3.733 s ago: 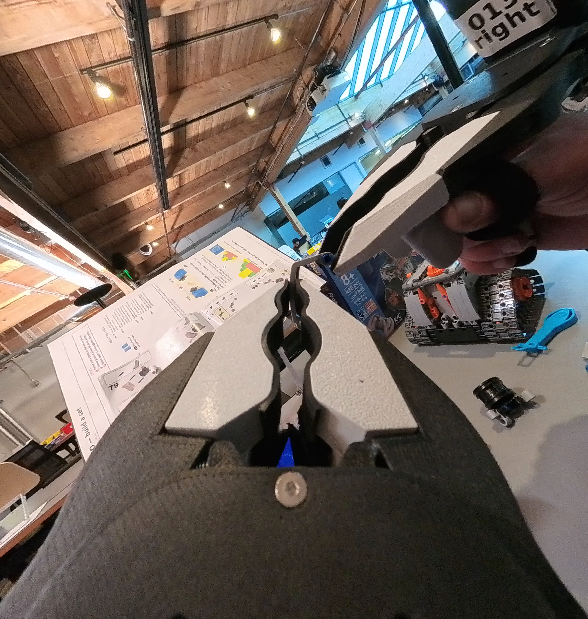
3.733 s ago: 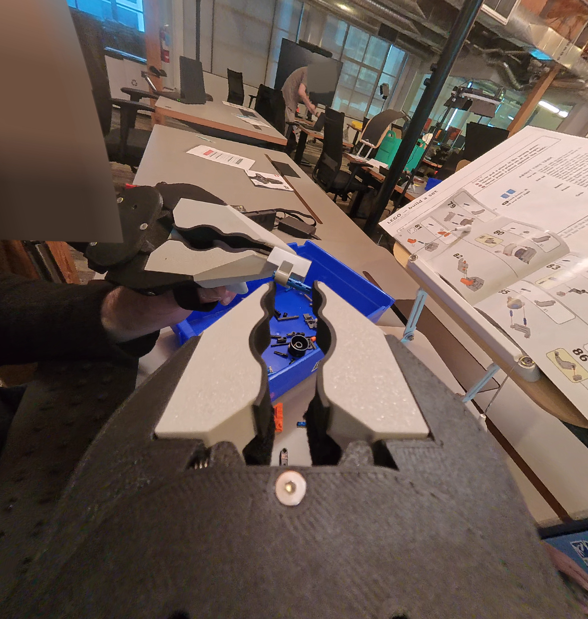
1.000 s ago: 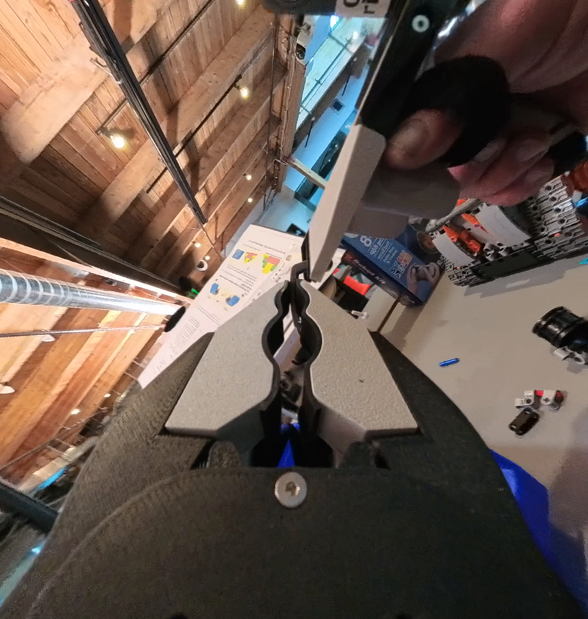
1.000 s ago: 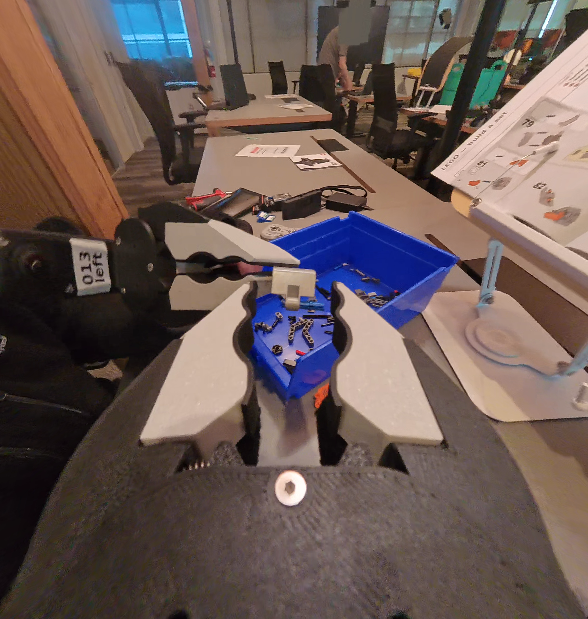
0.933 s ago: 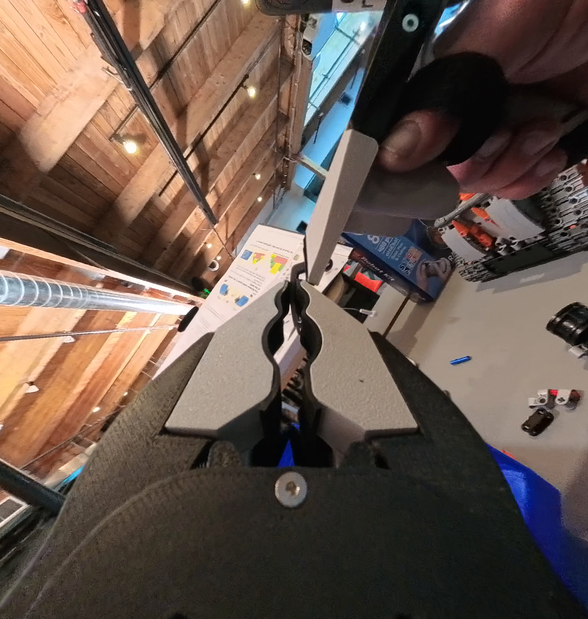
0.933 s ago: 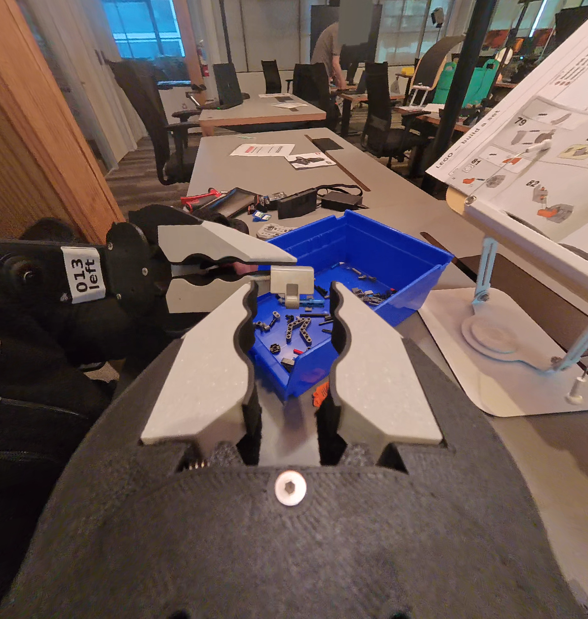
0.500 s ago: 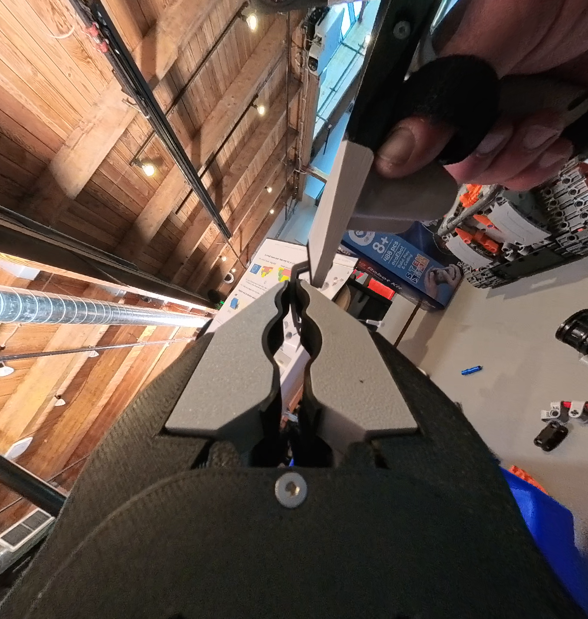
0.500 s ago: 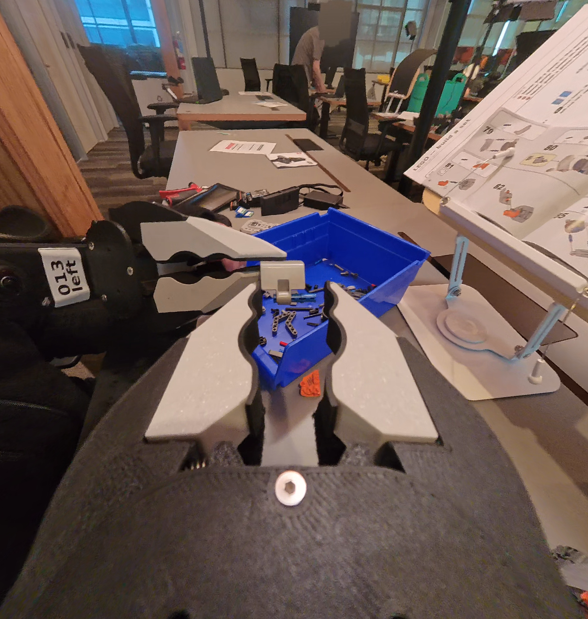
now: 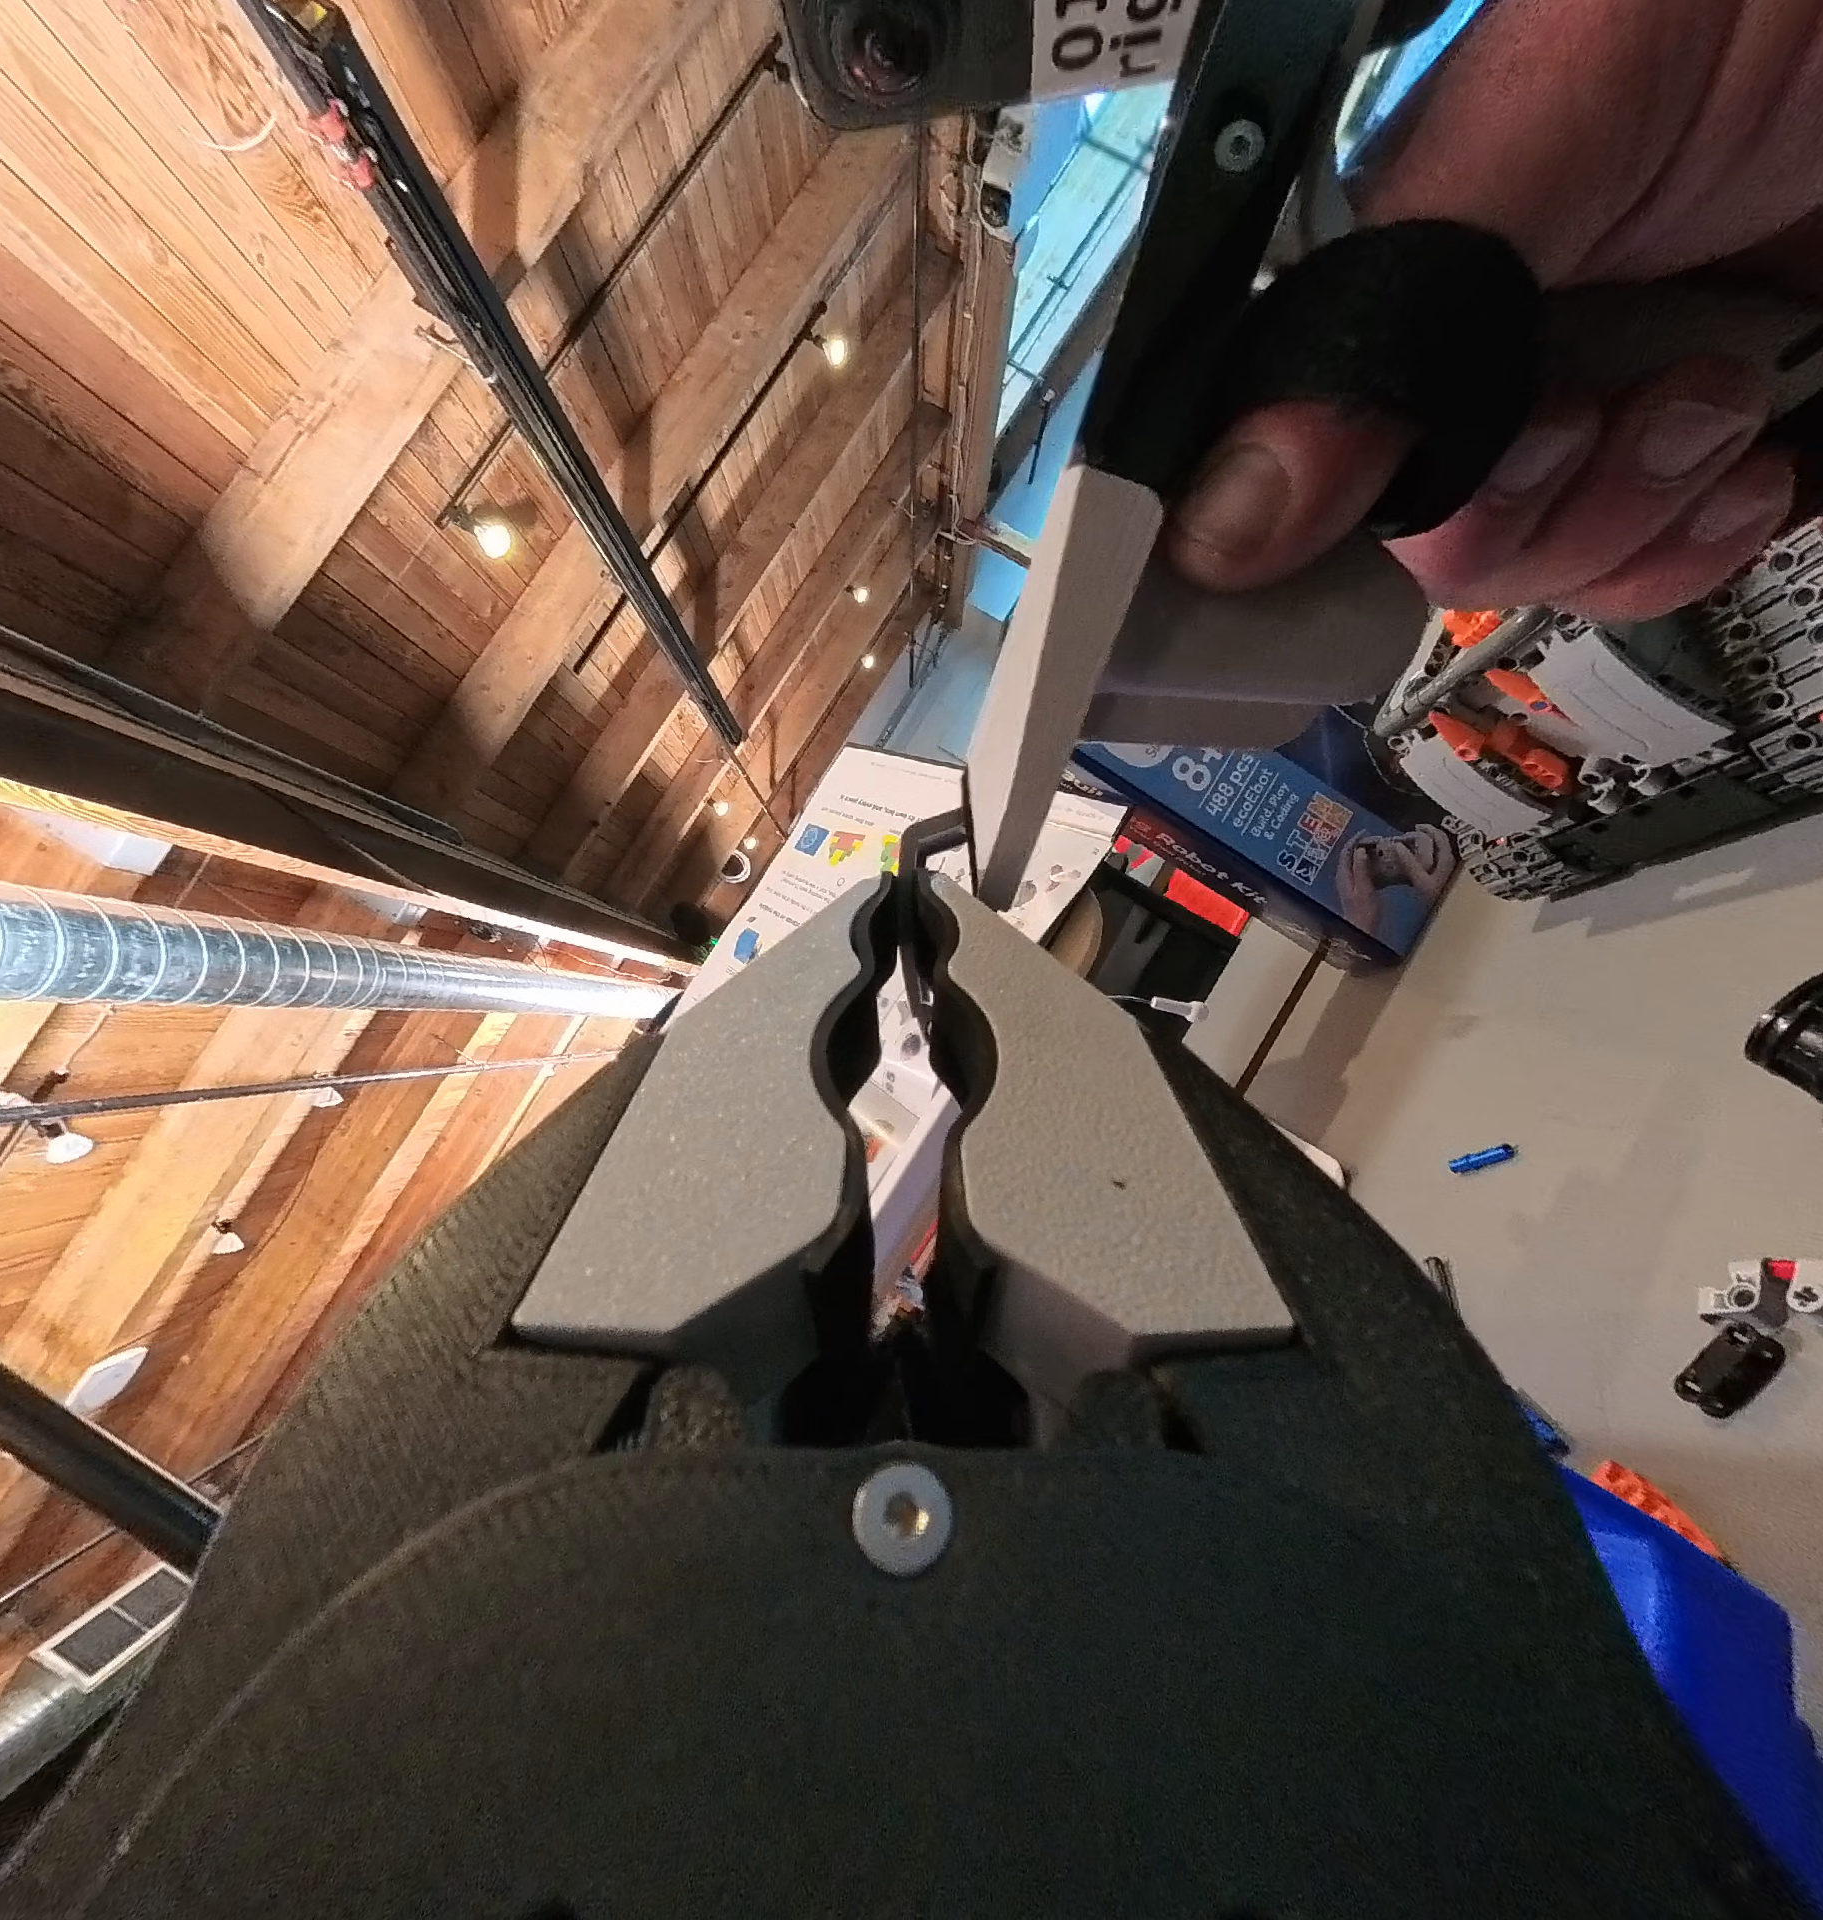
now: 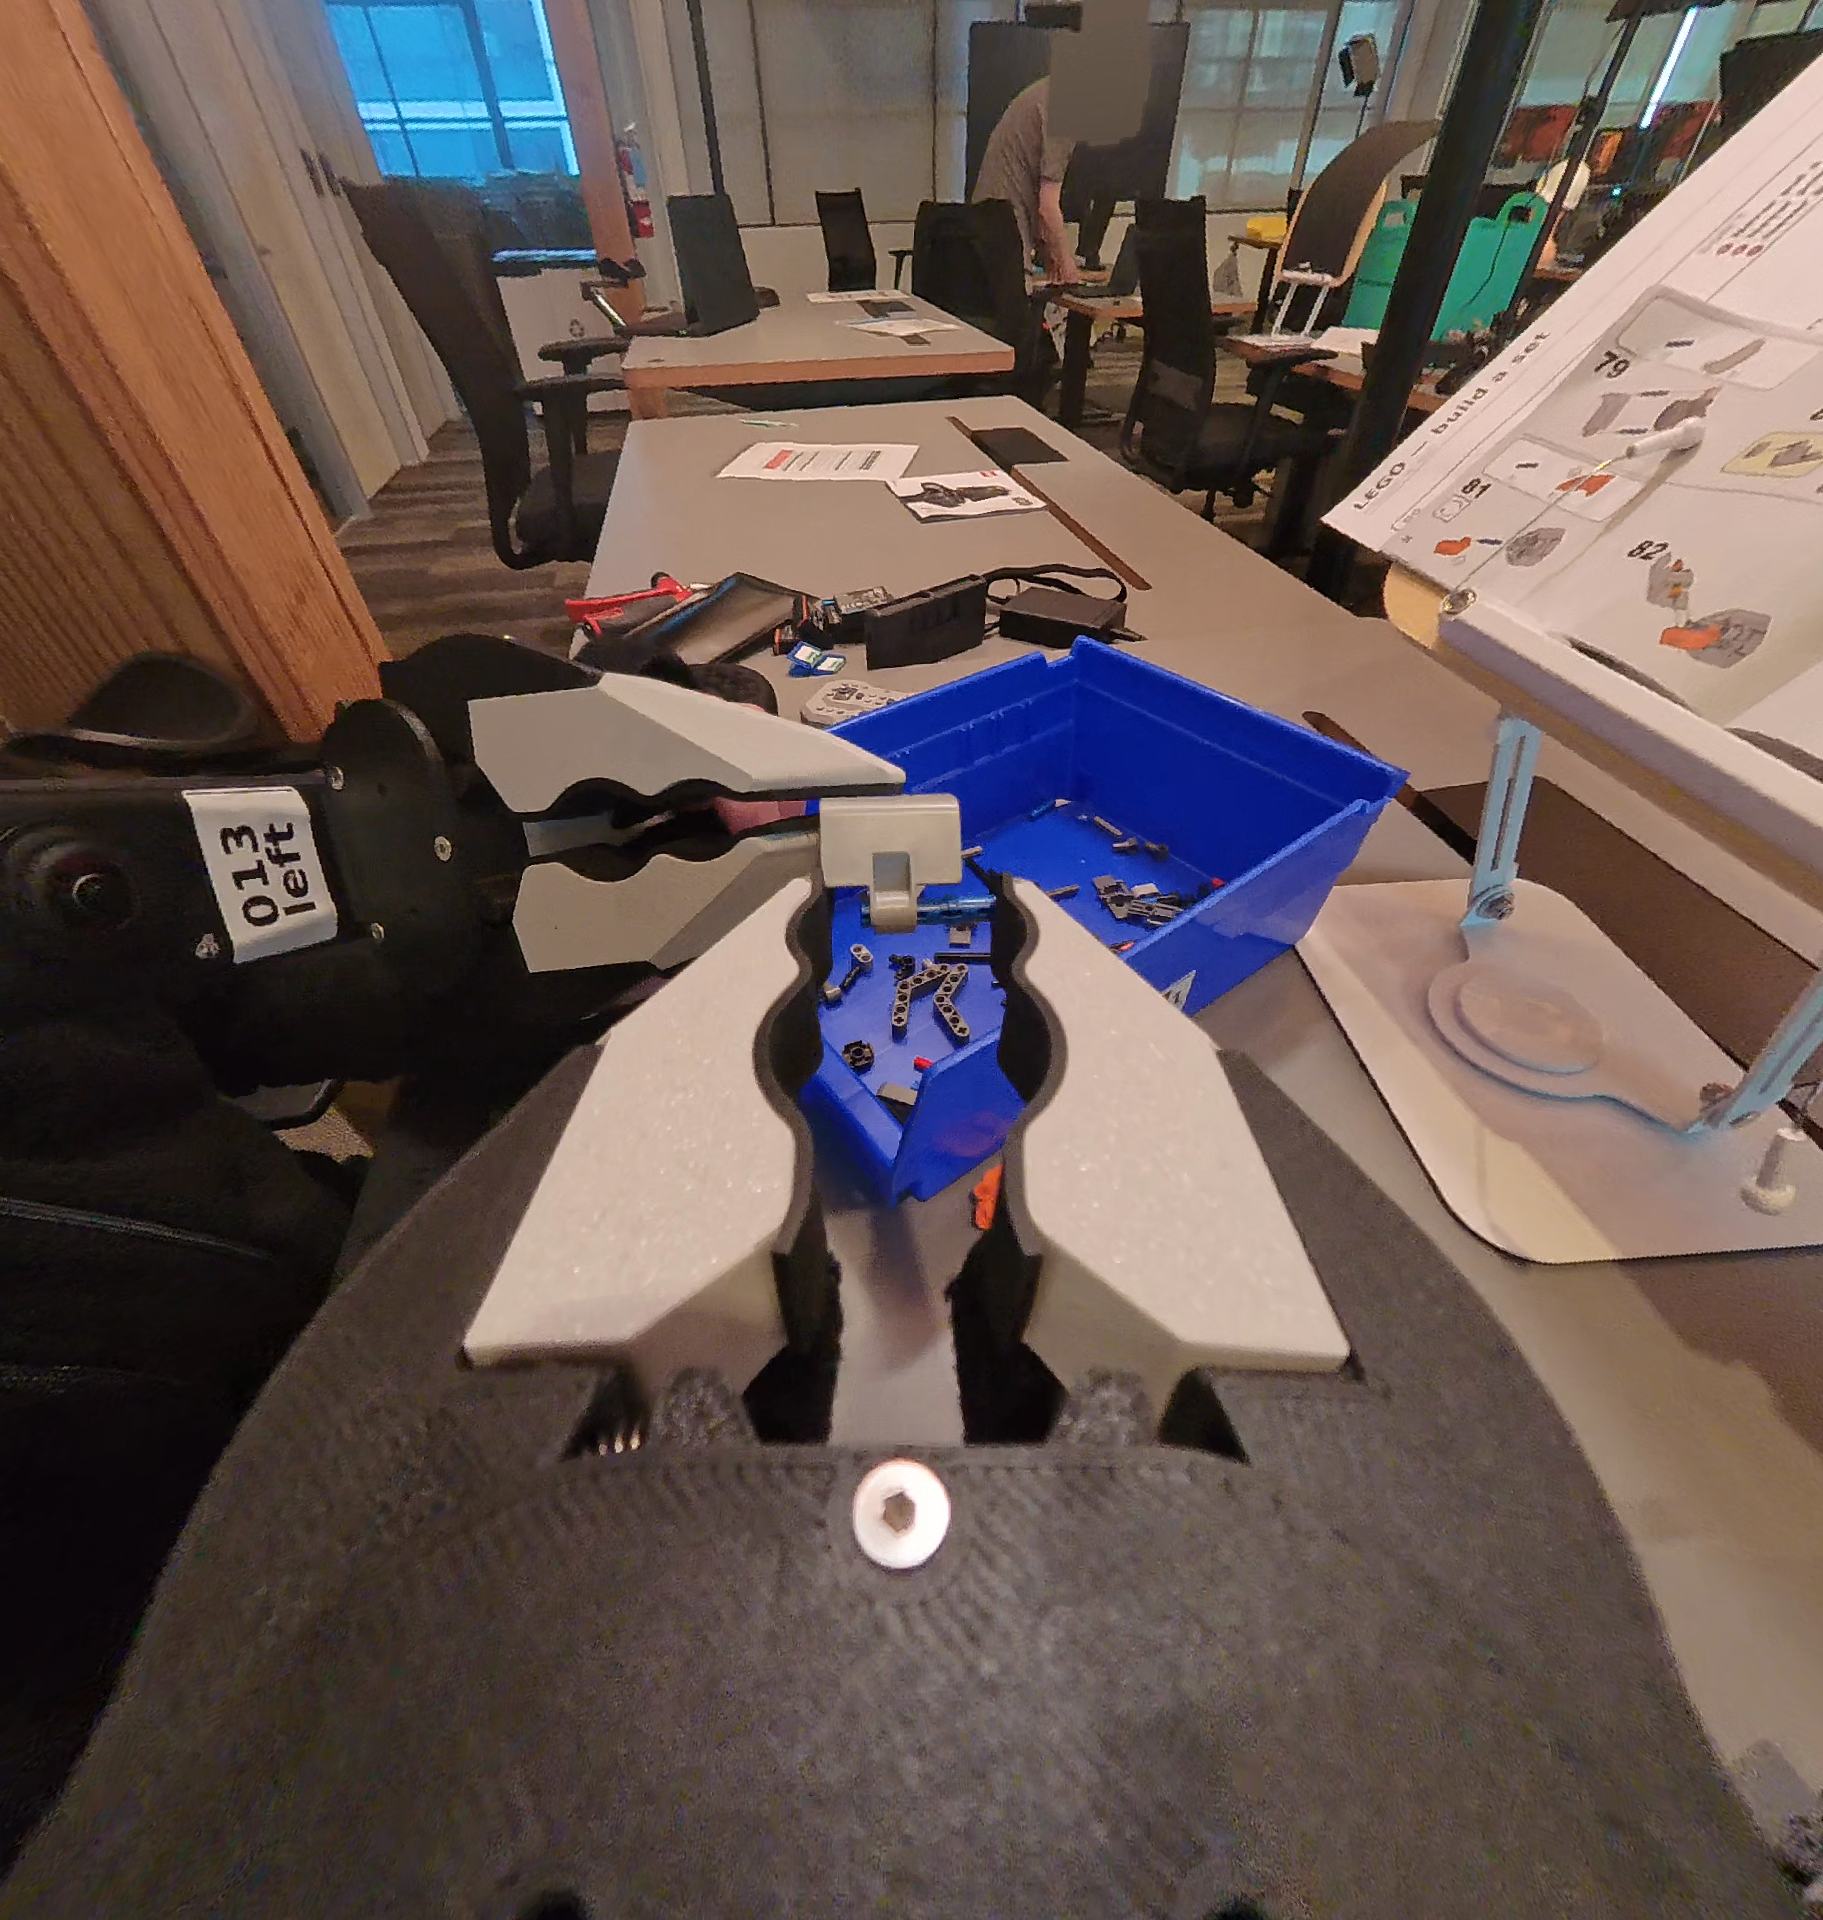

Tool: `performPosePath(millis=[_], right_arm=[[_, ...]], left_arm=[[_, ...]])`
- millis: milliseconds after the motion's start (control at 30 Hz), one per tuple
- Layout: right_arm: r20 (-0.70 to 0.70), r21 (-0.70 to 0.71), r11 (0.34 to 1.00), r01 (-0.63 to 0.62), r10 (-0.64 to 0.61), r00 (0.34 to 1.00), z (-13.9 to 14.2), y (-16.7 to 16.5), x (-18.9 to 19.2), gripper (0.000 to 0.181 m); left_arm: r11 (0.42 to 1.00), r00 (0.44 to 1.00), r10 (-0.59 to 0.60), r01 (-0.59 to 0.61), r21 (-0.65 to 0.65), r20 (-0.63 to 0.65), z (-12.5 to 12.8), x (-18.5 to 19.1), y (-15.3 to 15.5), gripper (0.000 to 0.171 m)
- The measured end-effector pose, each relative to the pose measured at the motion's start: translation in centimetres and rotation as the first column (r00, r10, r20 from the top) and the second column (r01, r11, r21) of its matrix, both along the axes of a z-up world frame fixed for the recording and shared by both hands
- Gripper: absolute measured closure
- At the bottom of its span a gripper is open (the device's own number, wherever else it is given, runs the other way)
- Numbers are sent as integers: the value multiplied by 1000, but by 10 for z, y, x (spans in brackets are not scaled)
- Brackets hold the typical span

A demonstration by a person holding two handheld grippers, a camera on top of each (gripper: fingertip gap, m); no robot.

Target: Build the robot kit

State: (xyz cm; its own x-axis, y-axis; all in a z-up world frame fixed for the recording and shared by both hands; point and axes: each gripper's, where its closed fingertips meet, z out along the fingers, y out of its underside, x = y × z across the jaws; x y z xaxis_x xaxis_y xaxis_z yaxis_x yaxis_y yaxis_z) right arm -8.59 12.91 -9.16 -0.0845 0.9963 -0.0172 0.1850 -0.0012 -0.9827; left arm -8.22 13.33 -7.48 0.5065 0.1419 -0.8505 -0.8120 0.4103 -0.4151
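My left gripper (image 9: 912, 883) is shut on a thin grey building piece (image 9: 922, 836), seen edge-on at its tips. In the right wrist view the left gripper (image 10: 850, 805) comes in from the left and holds that grey piece (image 10: 886, 831) level, with a short blue pin (image 10: 954, 904) sticking out of its lower lug. My right gripper (image 10: 907, 904) is open, and its tips stand on either side of the lug and the pin. In the left wrist view one of the right gripper's fingers (image 9: 1052, 675) points down beside the piece, held by a hand (image 9: 1613, 312).
A blue bin (image 10: 1198, 748) with several small dark parts sits on the grey table (image 10: 1250, 623) below the grippers. An instruction booklet on a stand (image 10: 1665, 468) is at the right. A tracked model (image 9: 1613, 748), a blue box (image 9: 1271, 831) and loose parts (image 9: 1769, 1288) lie farther off. Left and right tips are no more than a few centimetres apart.
The left gripper keeps its hold on the grey piece. The right jaws opened wider after the earliest frame, then narrowed a little around the pin. Both views have tilted and shifted slightly.
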Motion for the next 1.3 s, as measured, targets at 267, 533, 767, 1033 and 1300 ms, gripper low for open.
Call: performPosePath(millis=[267,533,767,1033,1300], right_arm=[[4,51,999,-11,11,1000,1,-4,2,160],[30,122,992,14,-17,999,4,9,11,148],[81,154,985,73,-86,993,-10,18,10,145],[68,219,968,124,-142,987,-8,21,12,156],[178,223,940,259,-301,937,-30,48,105,165]], left_arm=[[1000,1000,-8,8,12,7,1,2,-2,171],[961,963,-156,200,-192,220,-10,2,14,171],[687,492,-288,704,-180,822,8,-16,20,171],[484,217,-203,870,-95,955,3,-11,27,171],[521,785,-178,587,-620,593,-67,48,32,171]])
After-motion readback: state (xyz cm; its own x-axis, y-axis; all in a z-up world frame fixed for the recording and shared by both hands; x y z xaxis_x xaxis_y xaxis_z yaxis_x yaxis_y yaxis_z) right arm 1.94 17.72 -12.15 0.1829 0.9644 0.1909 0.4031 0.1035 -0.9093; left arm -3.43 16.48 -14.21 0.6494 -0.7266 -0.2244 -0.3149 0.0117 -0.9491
